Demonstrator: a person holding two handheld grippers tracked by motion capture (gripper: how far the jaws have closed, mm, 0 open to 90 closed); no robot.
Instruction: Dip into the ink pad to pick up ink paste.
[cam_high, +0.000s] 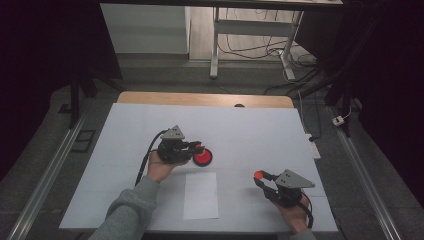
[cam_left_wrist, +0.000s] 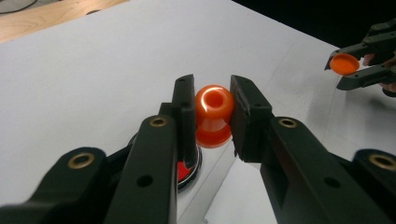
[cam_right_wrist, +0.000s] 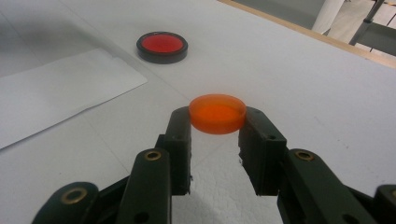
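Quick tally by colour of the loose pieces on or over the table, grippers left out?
Orange: 2, the orange knob and the orange cap
Red in a black rim: 1, the red disc
White: 1, the paper sheet
Total: 4

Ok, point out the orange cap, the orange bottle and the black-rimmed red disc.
orange cap (cam_right_wrist: 217, 113), right gripper view, on its flat top face.
orange bottle (cam_left_wrist: 214, 112), left gripper view, on its neck just below the mouth.
black-rimmed red disc (cam_right_wrist: 162, 44), right gripper view, on its red centre.
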